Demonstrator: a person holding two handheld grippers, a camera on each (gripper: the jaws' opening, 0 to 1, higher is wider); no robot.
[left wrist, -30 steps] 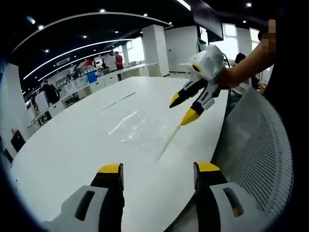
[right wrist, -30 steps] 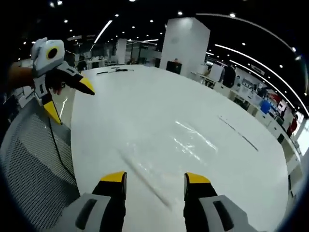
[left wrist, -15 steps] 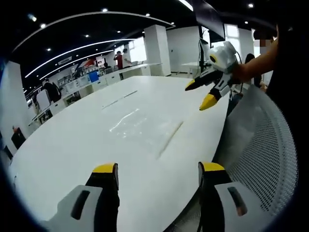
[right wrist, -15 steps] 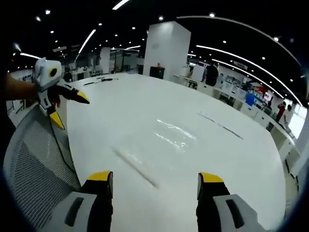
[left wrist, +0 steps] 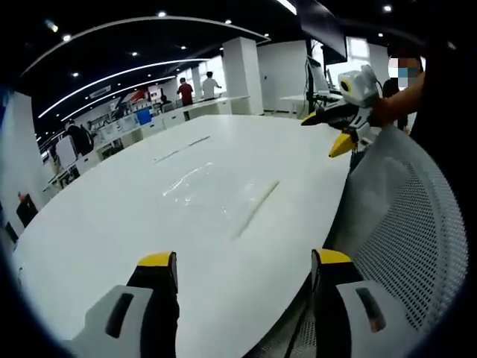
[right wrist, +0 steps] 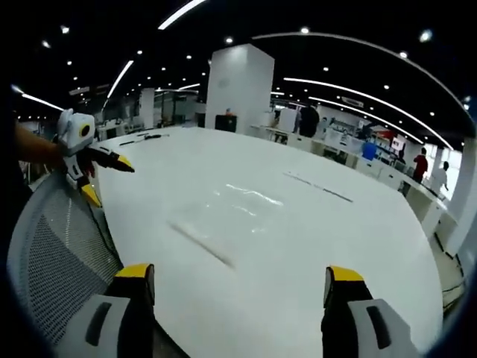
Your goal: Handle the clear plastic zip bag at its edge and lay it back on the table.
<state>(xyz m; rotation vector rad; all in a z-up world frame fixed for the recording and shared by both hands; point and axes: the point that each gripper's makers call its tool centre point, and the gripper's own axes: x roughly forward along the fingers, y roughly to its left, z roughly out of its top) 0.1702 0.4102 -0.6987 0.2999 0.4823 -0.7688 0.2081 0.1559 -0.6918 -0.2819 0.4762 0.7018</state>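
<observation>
Bag (left wrist: 212,192) lies flat on the tabletop (left wrist: 112,224); both grippers (left wrist: 242,261) (right wrist: 238,276) hang empty, fingers spread; judged done, so lift away without brushing it.

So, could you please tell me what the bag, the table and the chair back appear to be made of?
Bag: thin clear plastic, glossy; glints and wrinkles show. Table: smooth white top, probably laminate, with soft reflections. Chair back: pale mesh, likely woven fabric or plastic; fine holes visible.

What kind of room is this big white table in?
Probably a big open office or lab: a long white table, rows of ceiling lights, a mesh chair, and people at far desks.
</observation>
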